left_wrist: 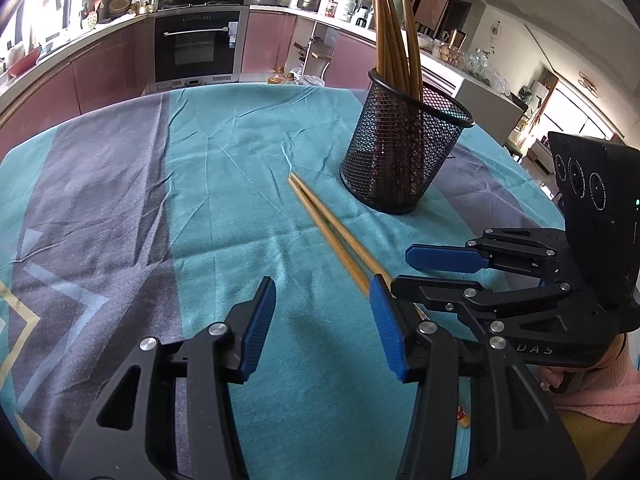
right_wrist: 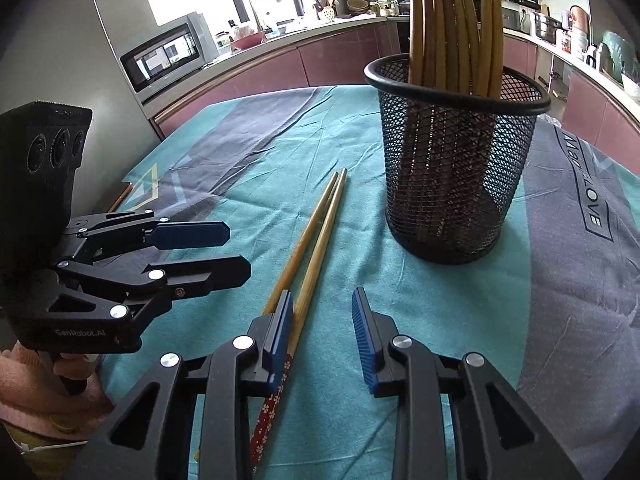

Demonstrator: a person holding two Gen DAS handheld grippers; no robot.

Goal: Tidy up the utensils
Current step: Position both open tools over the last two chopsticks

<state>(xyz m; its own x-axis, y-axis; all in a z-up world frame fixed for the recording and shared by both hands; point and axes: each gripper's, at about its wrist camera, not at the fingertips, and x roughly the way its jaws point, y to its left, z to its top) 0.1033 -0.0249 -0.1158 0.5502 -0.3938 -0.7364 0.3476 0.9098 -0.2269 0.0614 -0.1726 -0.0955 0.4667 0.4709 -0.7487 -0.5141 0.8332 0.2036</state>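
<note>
Right gripper: the black two-finger right gripper with blue ribbed pads (right_wrist: 322,336) stands part open over the near end of the pair of loose wooden chopsticks (right_wrist: 316,240); its left pad is right at the chopsticks, its right pad stands clear, and nothing is clamped.
Left gripper: the matching black left gripper with blue pads (left_wrist: 320,328) hovers part open over bare cloth just beside the pair, holding nothing (its right pad hides a short stretch of the sticks in its own view).
Loose chopsticks: two tan sticks with red flowered handle ends (right_wrist: 272,408) lie side by side on the cloth, handles nearest, tips pointing away toward the holder.
Cloth: the teal and grey tablecloth (left_wrist: 224,184) is creased under them, so the sticks lie low against soft fabric.
Holder: the black wire-mesh cup (right_wrist: 456,168) stands upright beyond the tips, near but apart from them, already filled with a bundle of upright wooden chopsticks (right_wrist: 456,24).
Step in hand: by my reading, the pick-up of the last loose pair, with the right gripper lining up on the handle end.
Next move calls for: shifting so both sticks sit between the pads, closing firmly, lifting, turning the pair upright and lowering it into the cup past the crowded bundle (a loose grip could let one stick slip).
</note>
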